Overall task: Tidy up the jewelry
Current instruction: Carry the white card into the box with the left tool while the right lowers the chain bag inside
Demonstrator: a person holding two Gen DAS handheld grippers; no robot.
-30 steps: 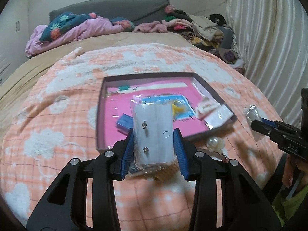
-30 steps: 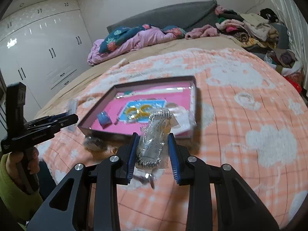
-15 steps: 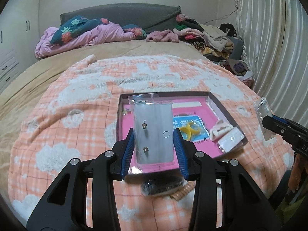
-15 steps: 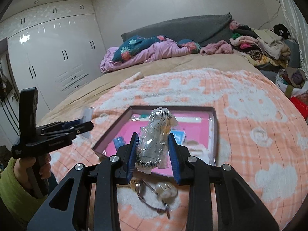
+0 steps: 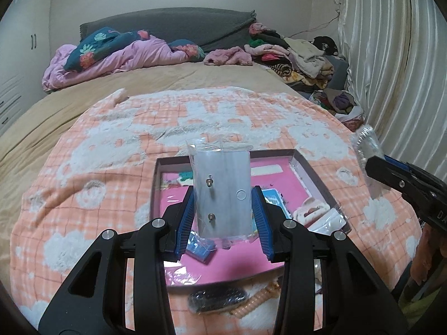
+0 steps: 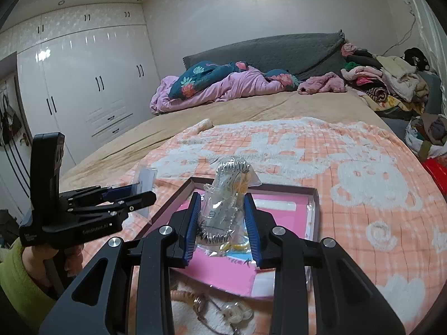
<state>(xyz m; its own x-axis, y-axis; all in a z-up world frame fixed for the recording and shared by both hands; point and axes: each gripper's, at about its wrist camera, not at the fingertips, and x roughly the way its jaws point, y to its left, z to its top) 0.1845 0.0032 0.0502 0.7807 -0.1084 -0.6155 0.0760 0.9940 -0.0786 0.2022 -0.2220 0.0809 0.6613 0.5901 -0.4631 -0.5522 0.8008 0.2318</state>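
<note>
- Left gripper is clamped on a clear sleeve holding an earring card with two studs; it is held upright in the air above the near part of the pink-lined tray.
- Right gripper is clenched on a crumpled clear bag of silver chain, held above the tray's near edge.
- Step judged: carry phase, both packets lifted and neither yet placed.
- Loose pieces are seen on the blanket just outside the tray's near edge: a dark bagged item and a coiled band.
- Next move likely calls for lowering each packet onto a bare patch of tray floor before the fingers are released; care is needed, as the thin film may cling to the pads.
</note>
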